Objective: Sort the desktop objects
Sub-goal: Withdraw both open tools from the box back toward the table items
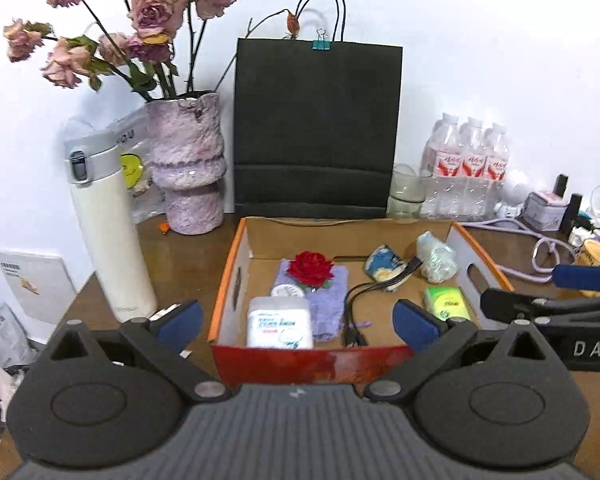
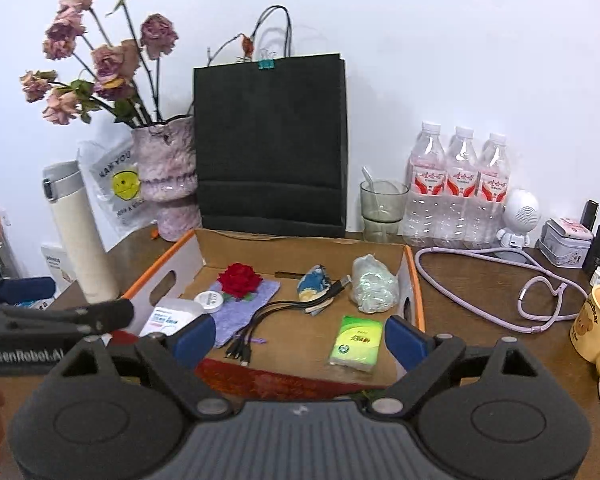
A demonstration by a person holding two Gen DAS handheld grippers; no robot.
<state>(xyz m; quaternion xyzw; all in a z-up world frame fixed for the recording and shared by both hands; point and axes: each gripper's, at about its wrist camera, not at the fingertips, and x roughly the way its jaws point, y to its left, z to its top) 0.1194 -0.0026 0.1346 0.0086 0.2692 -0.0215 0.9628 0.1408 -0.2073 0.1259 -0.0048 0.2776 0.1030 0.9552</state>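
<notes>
Cardboard box sits on the table just ahead of both tools, already holding a tissue pack, cable bundle, red rose and wipes tub. Left tool and right tool both hang released, fingers spread, gripping nothing. Right of the right tool stands a yellow mug, nearer that side, so it likely suits the right tool.

a brown cardboard box with orange rim and red patterned front holds a red rose on a lilac cloth, a green tissue pack and black cables. behind stand a black paper bag and a mottled pink vase. a yellow mug sits to the right.
</notes>
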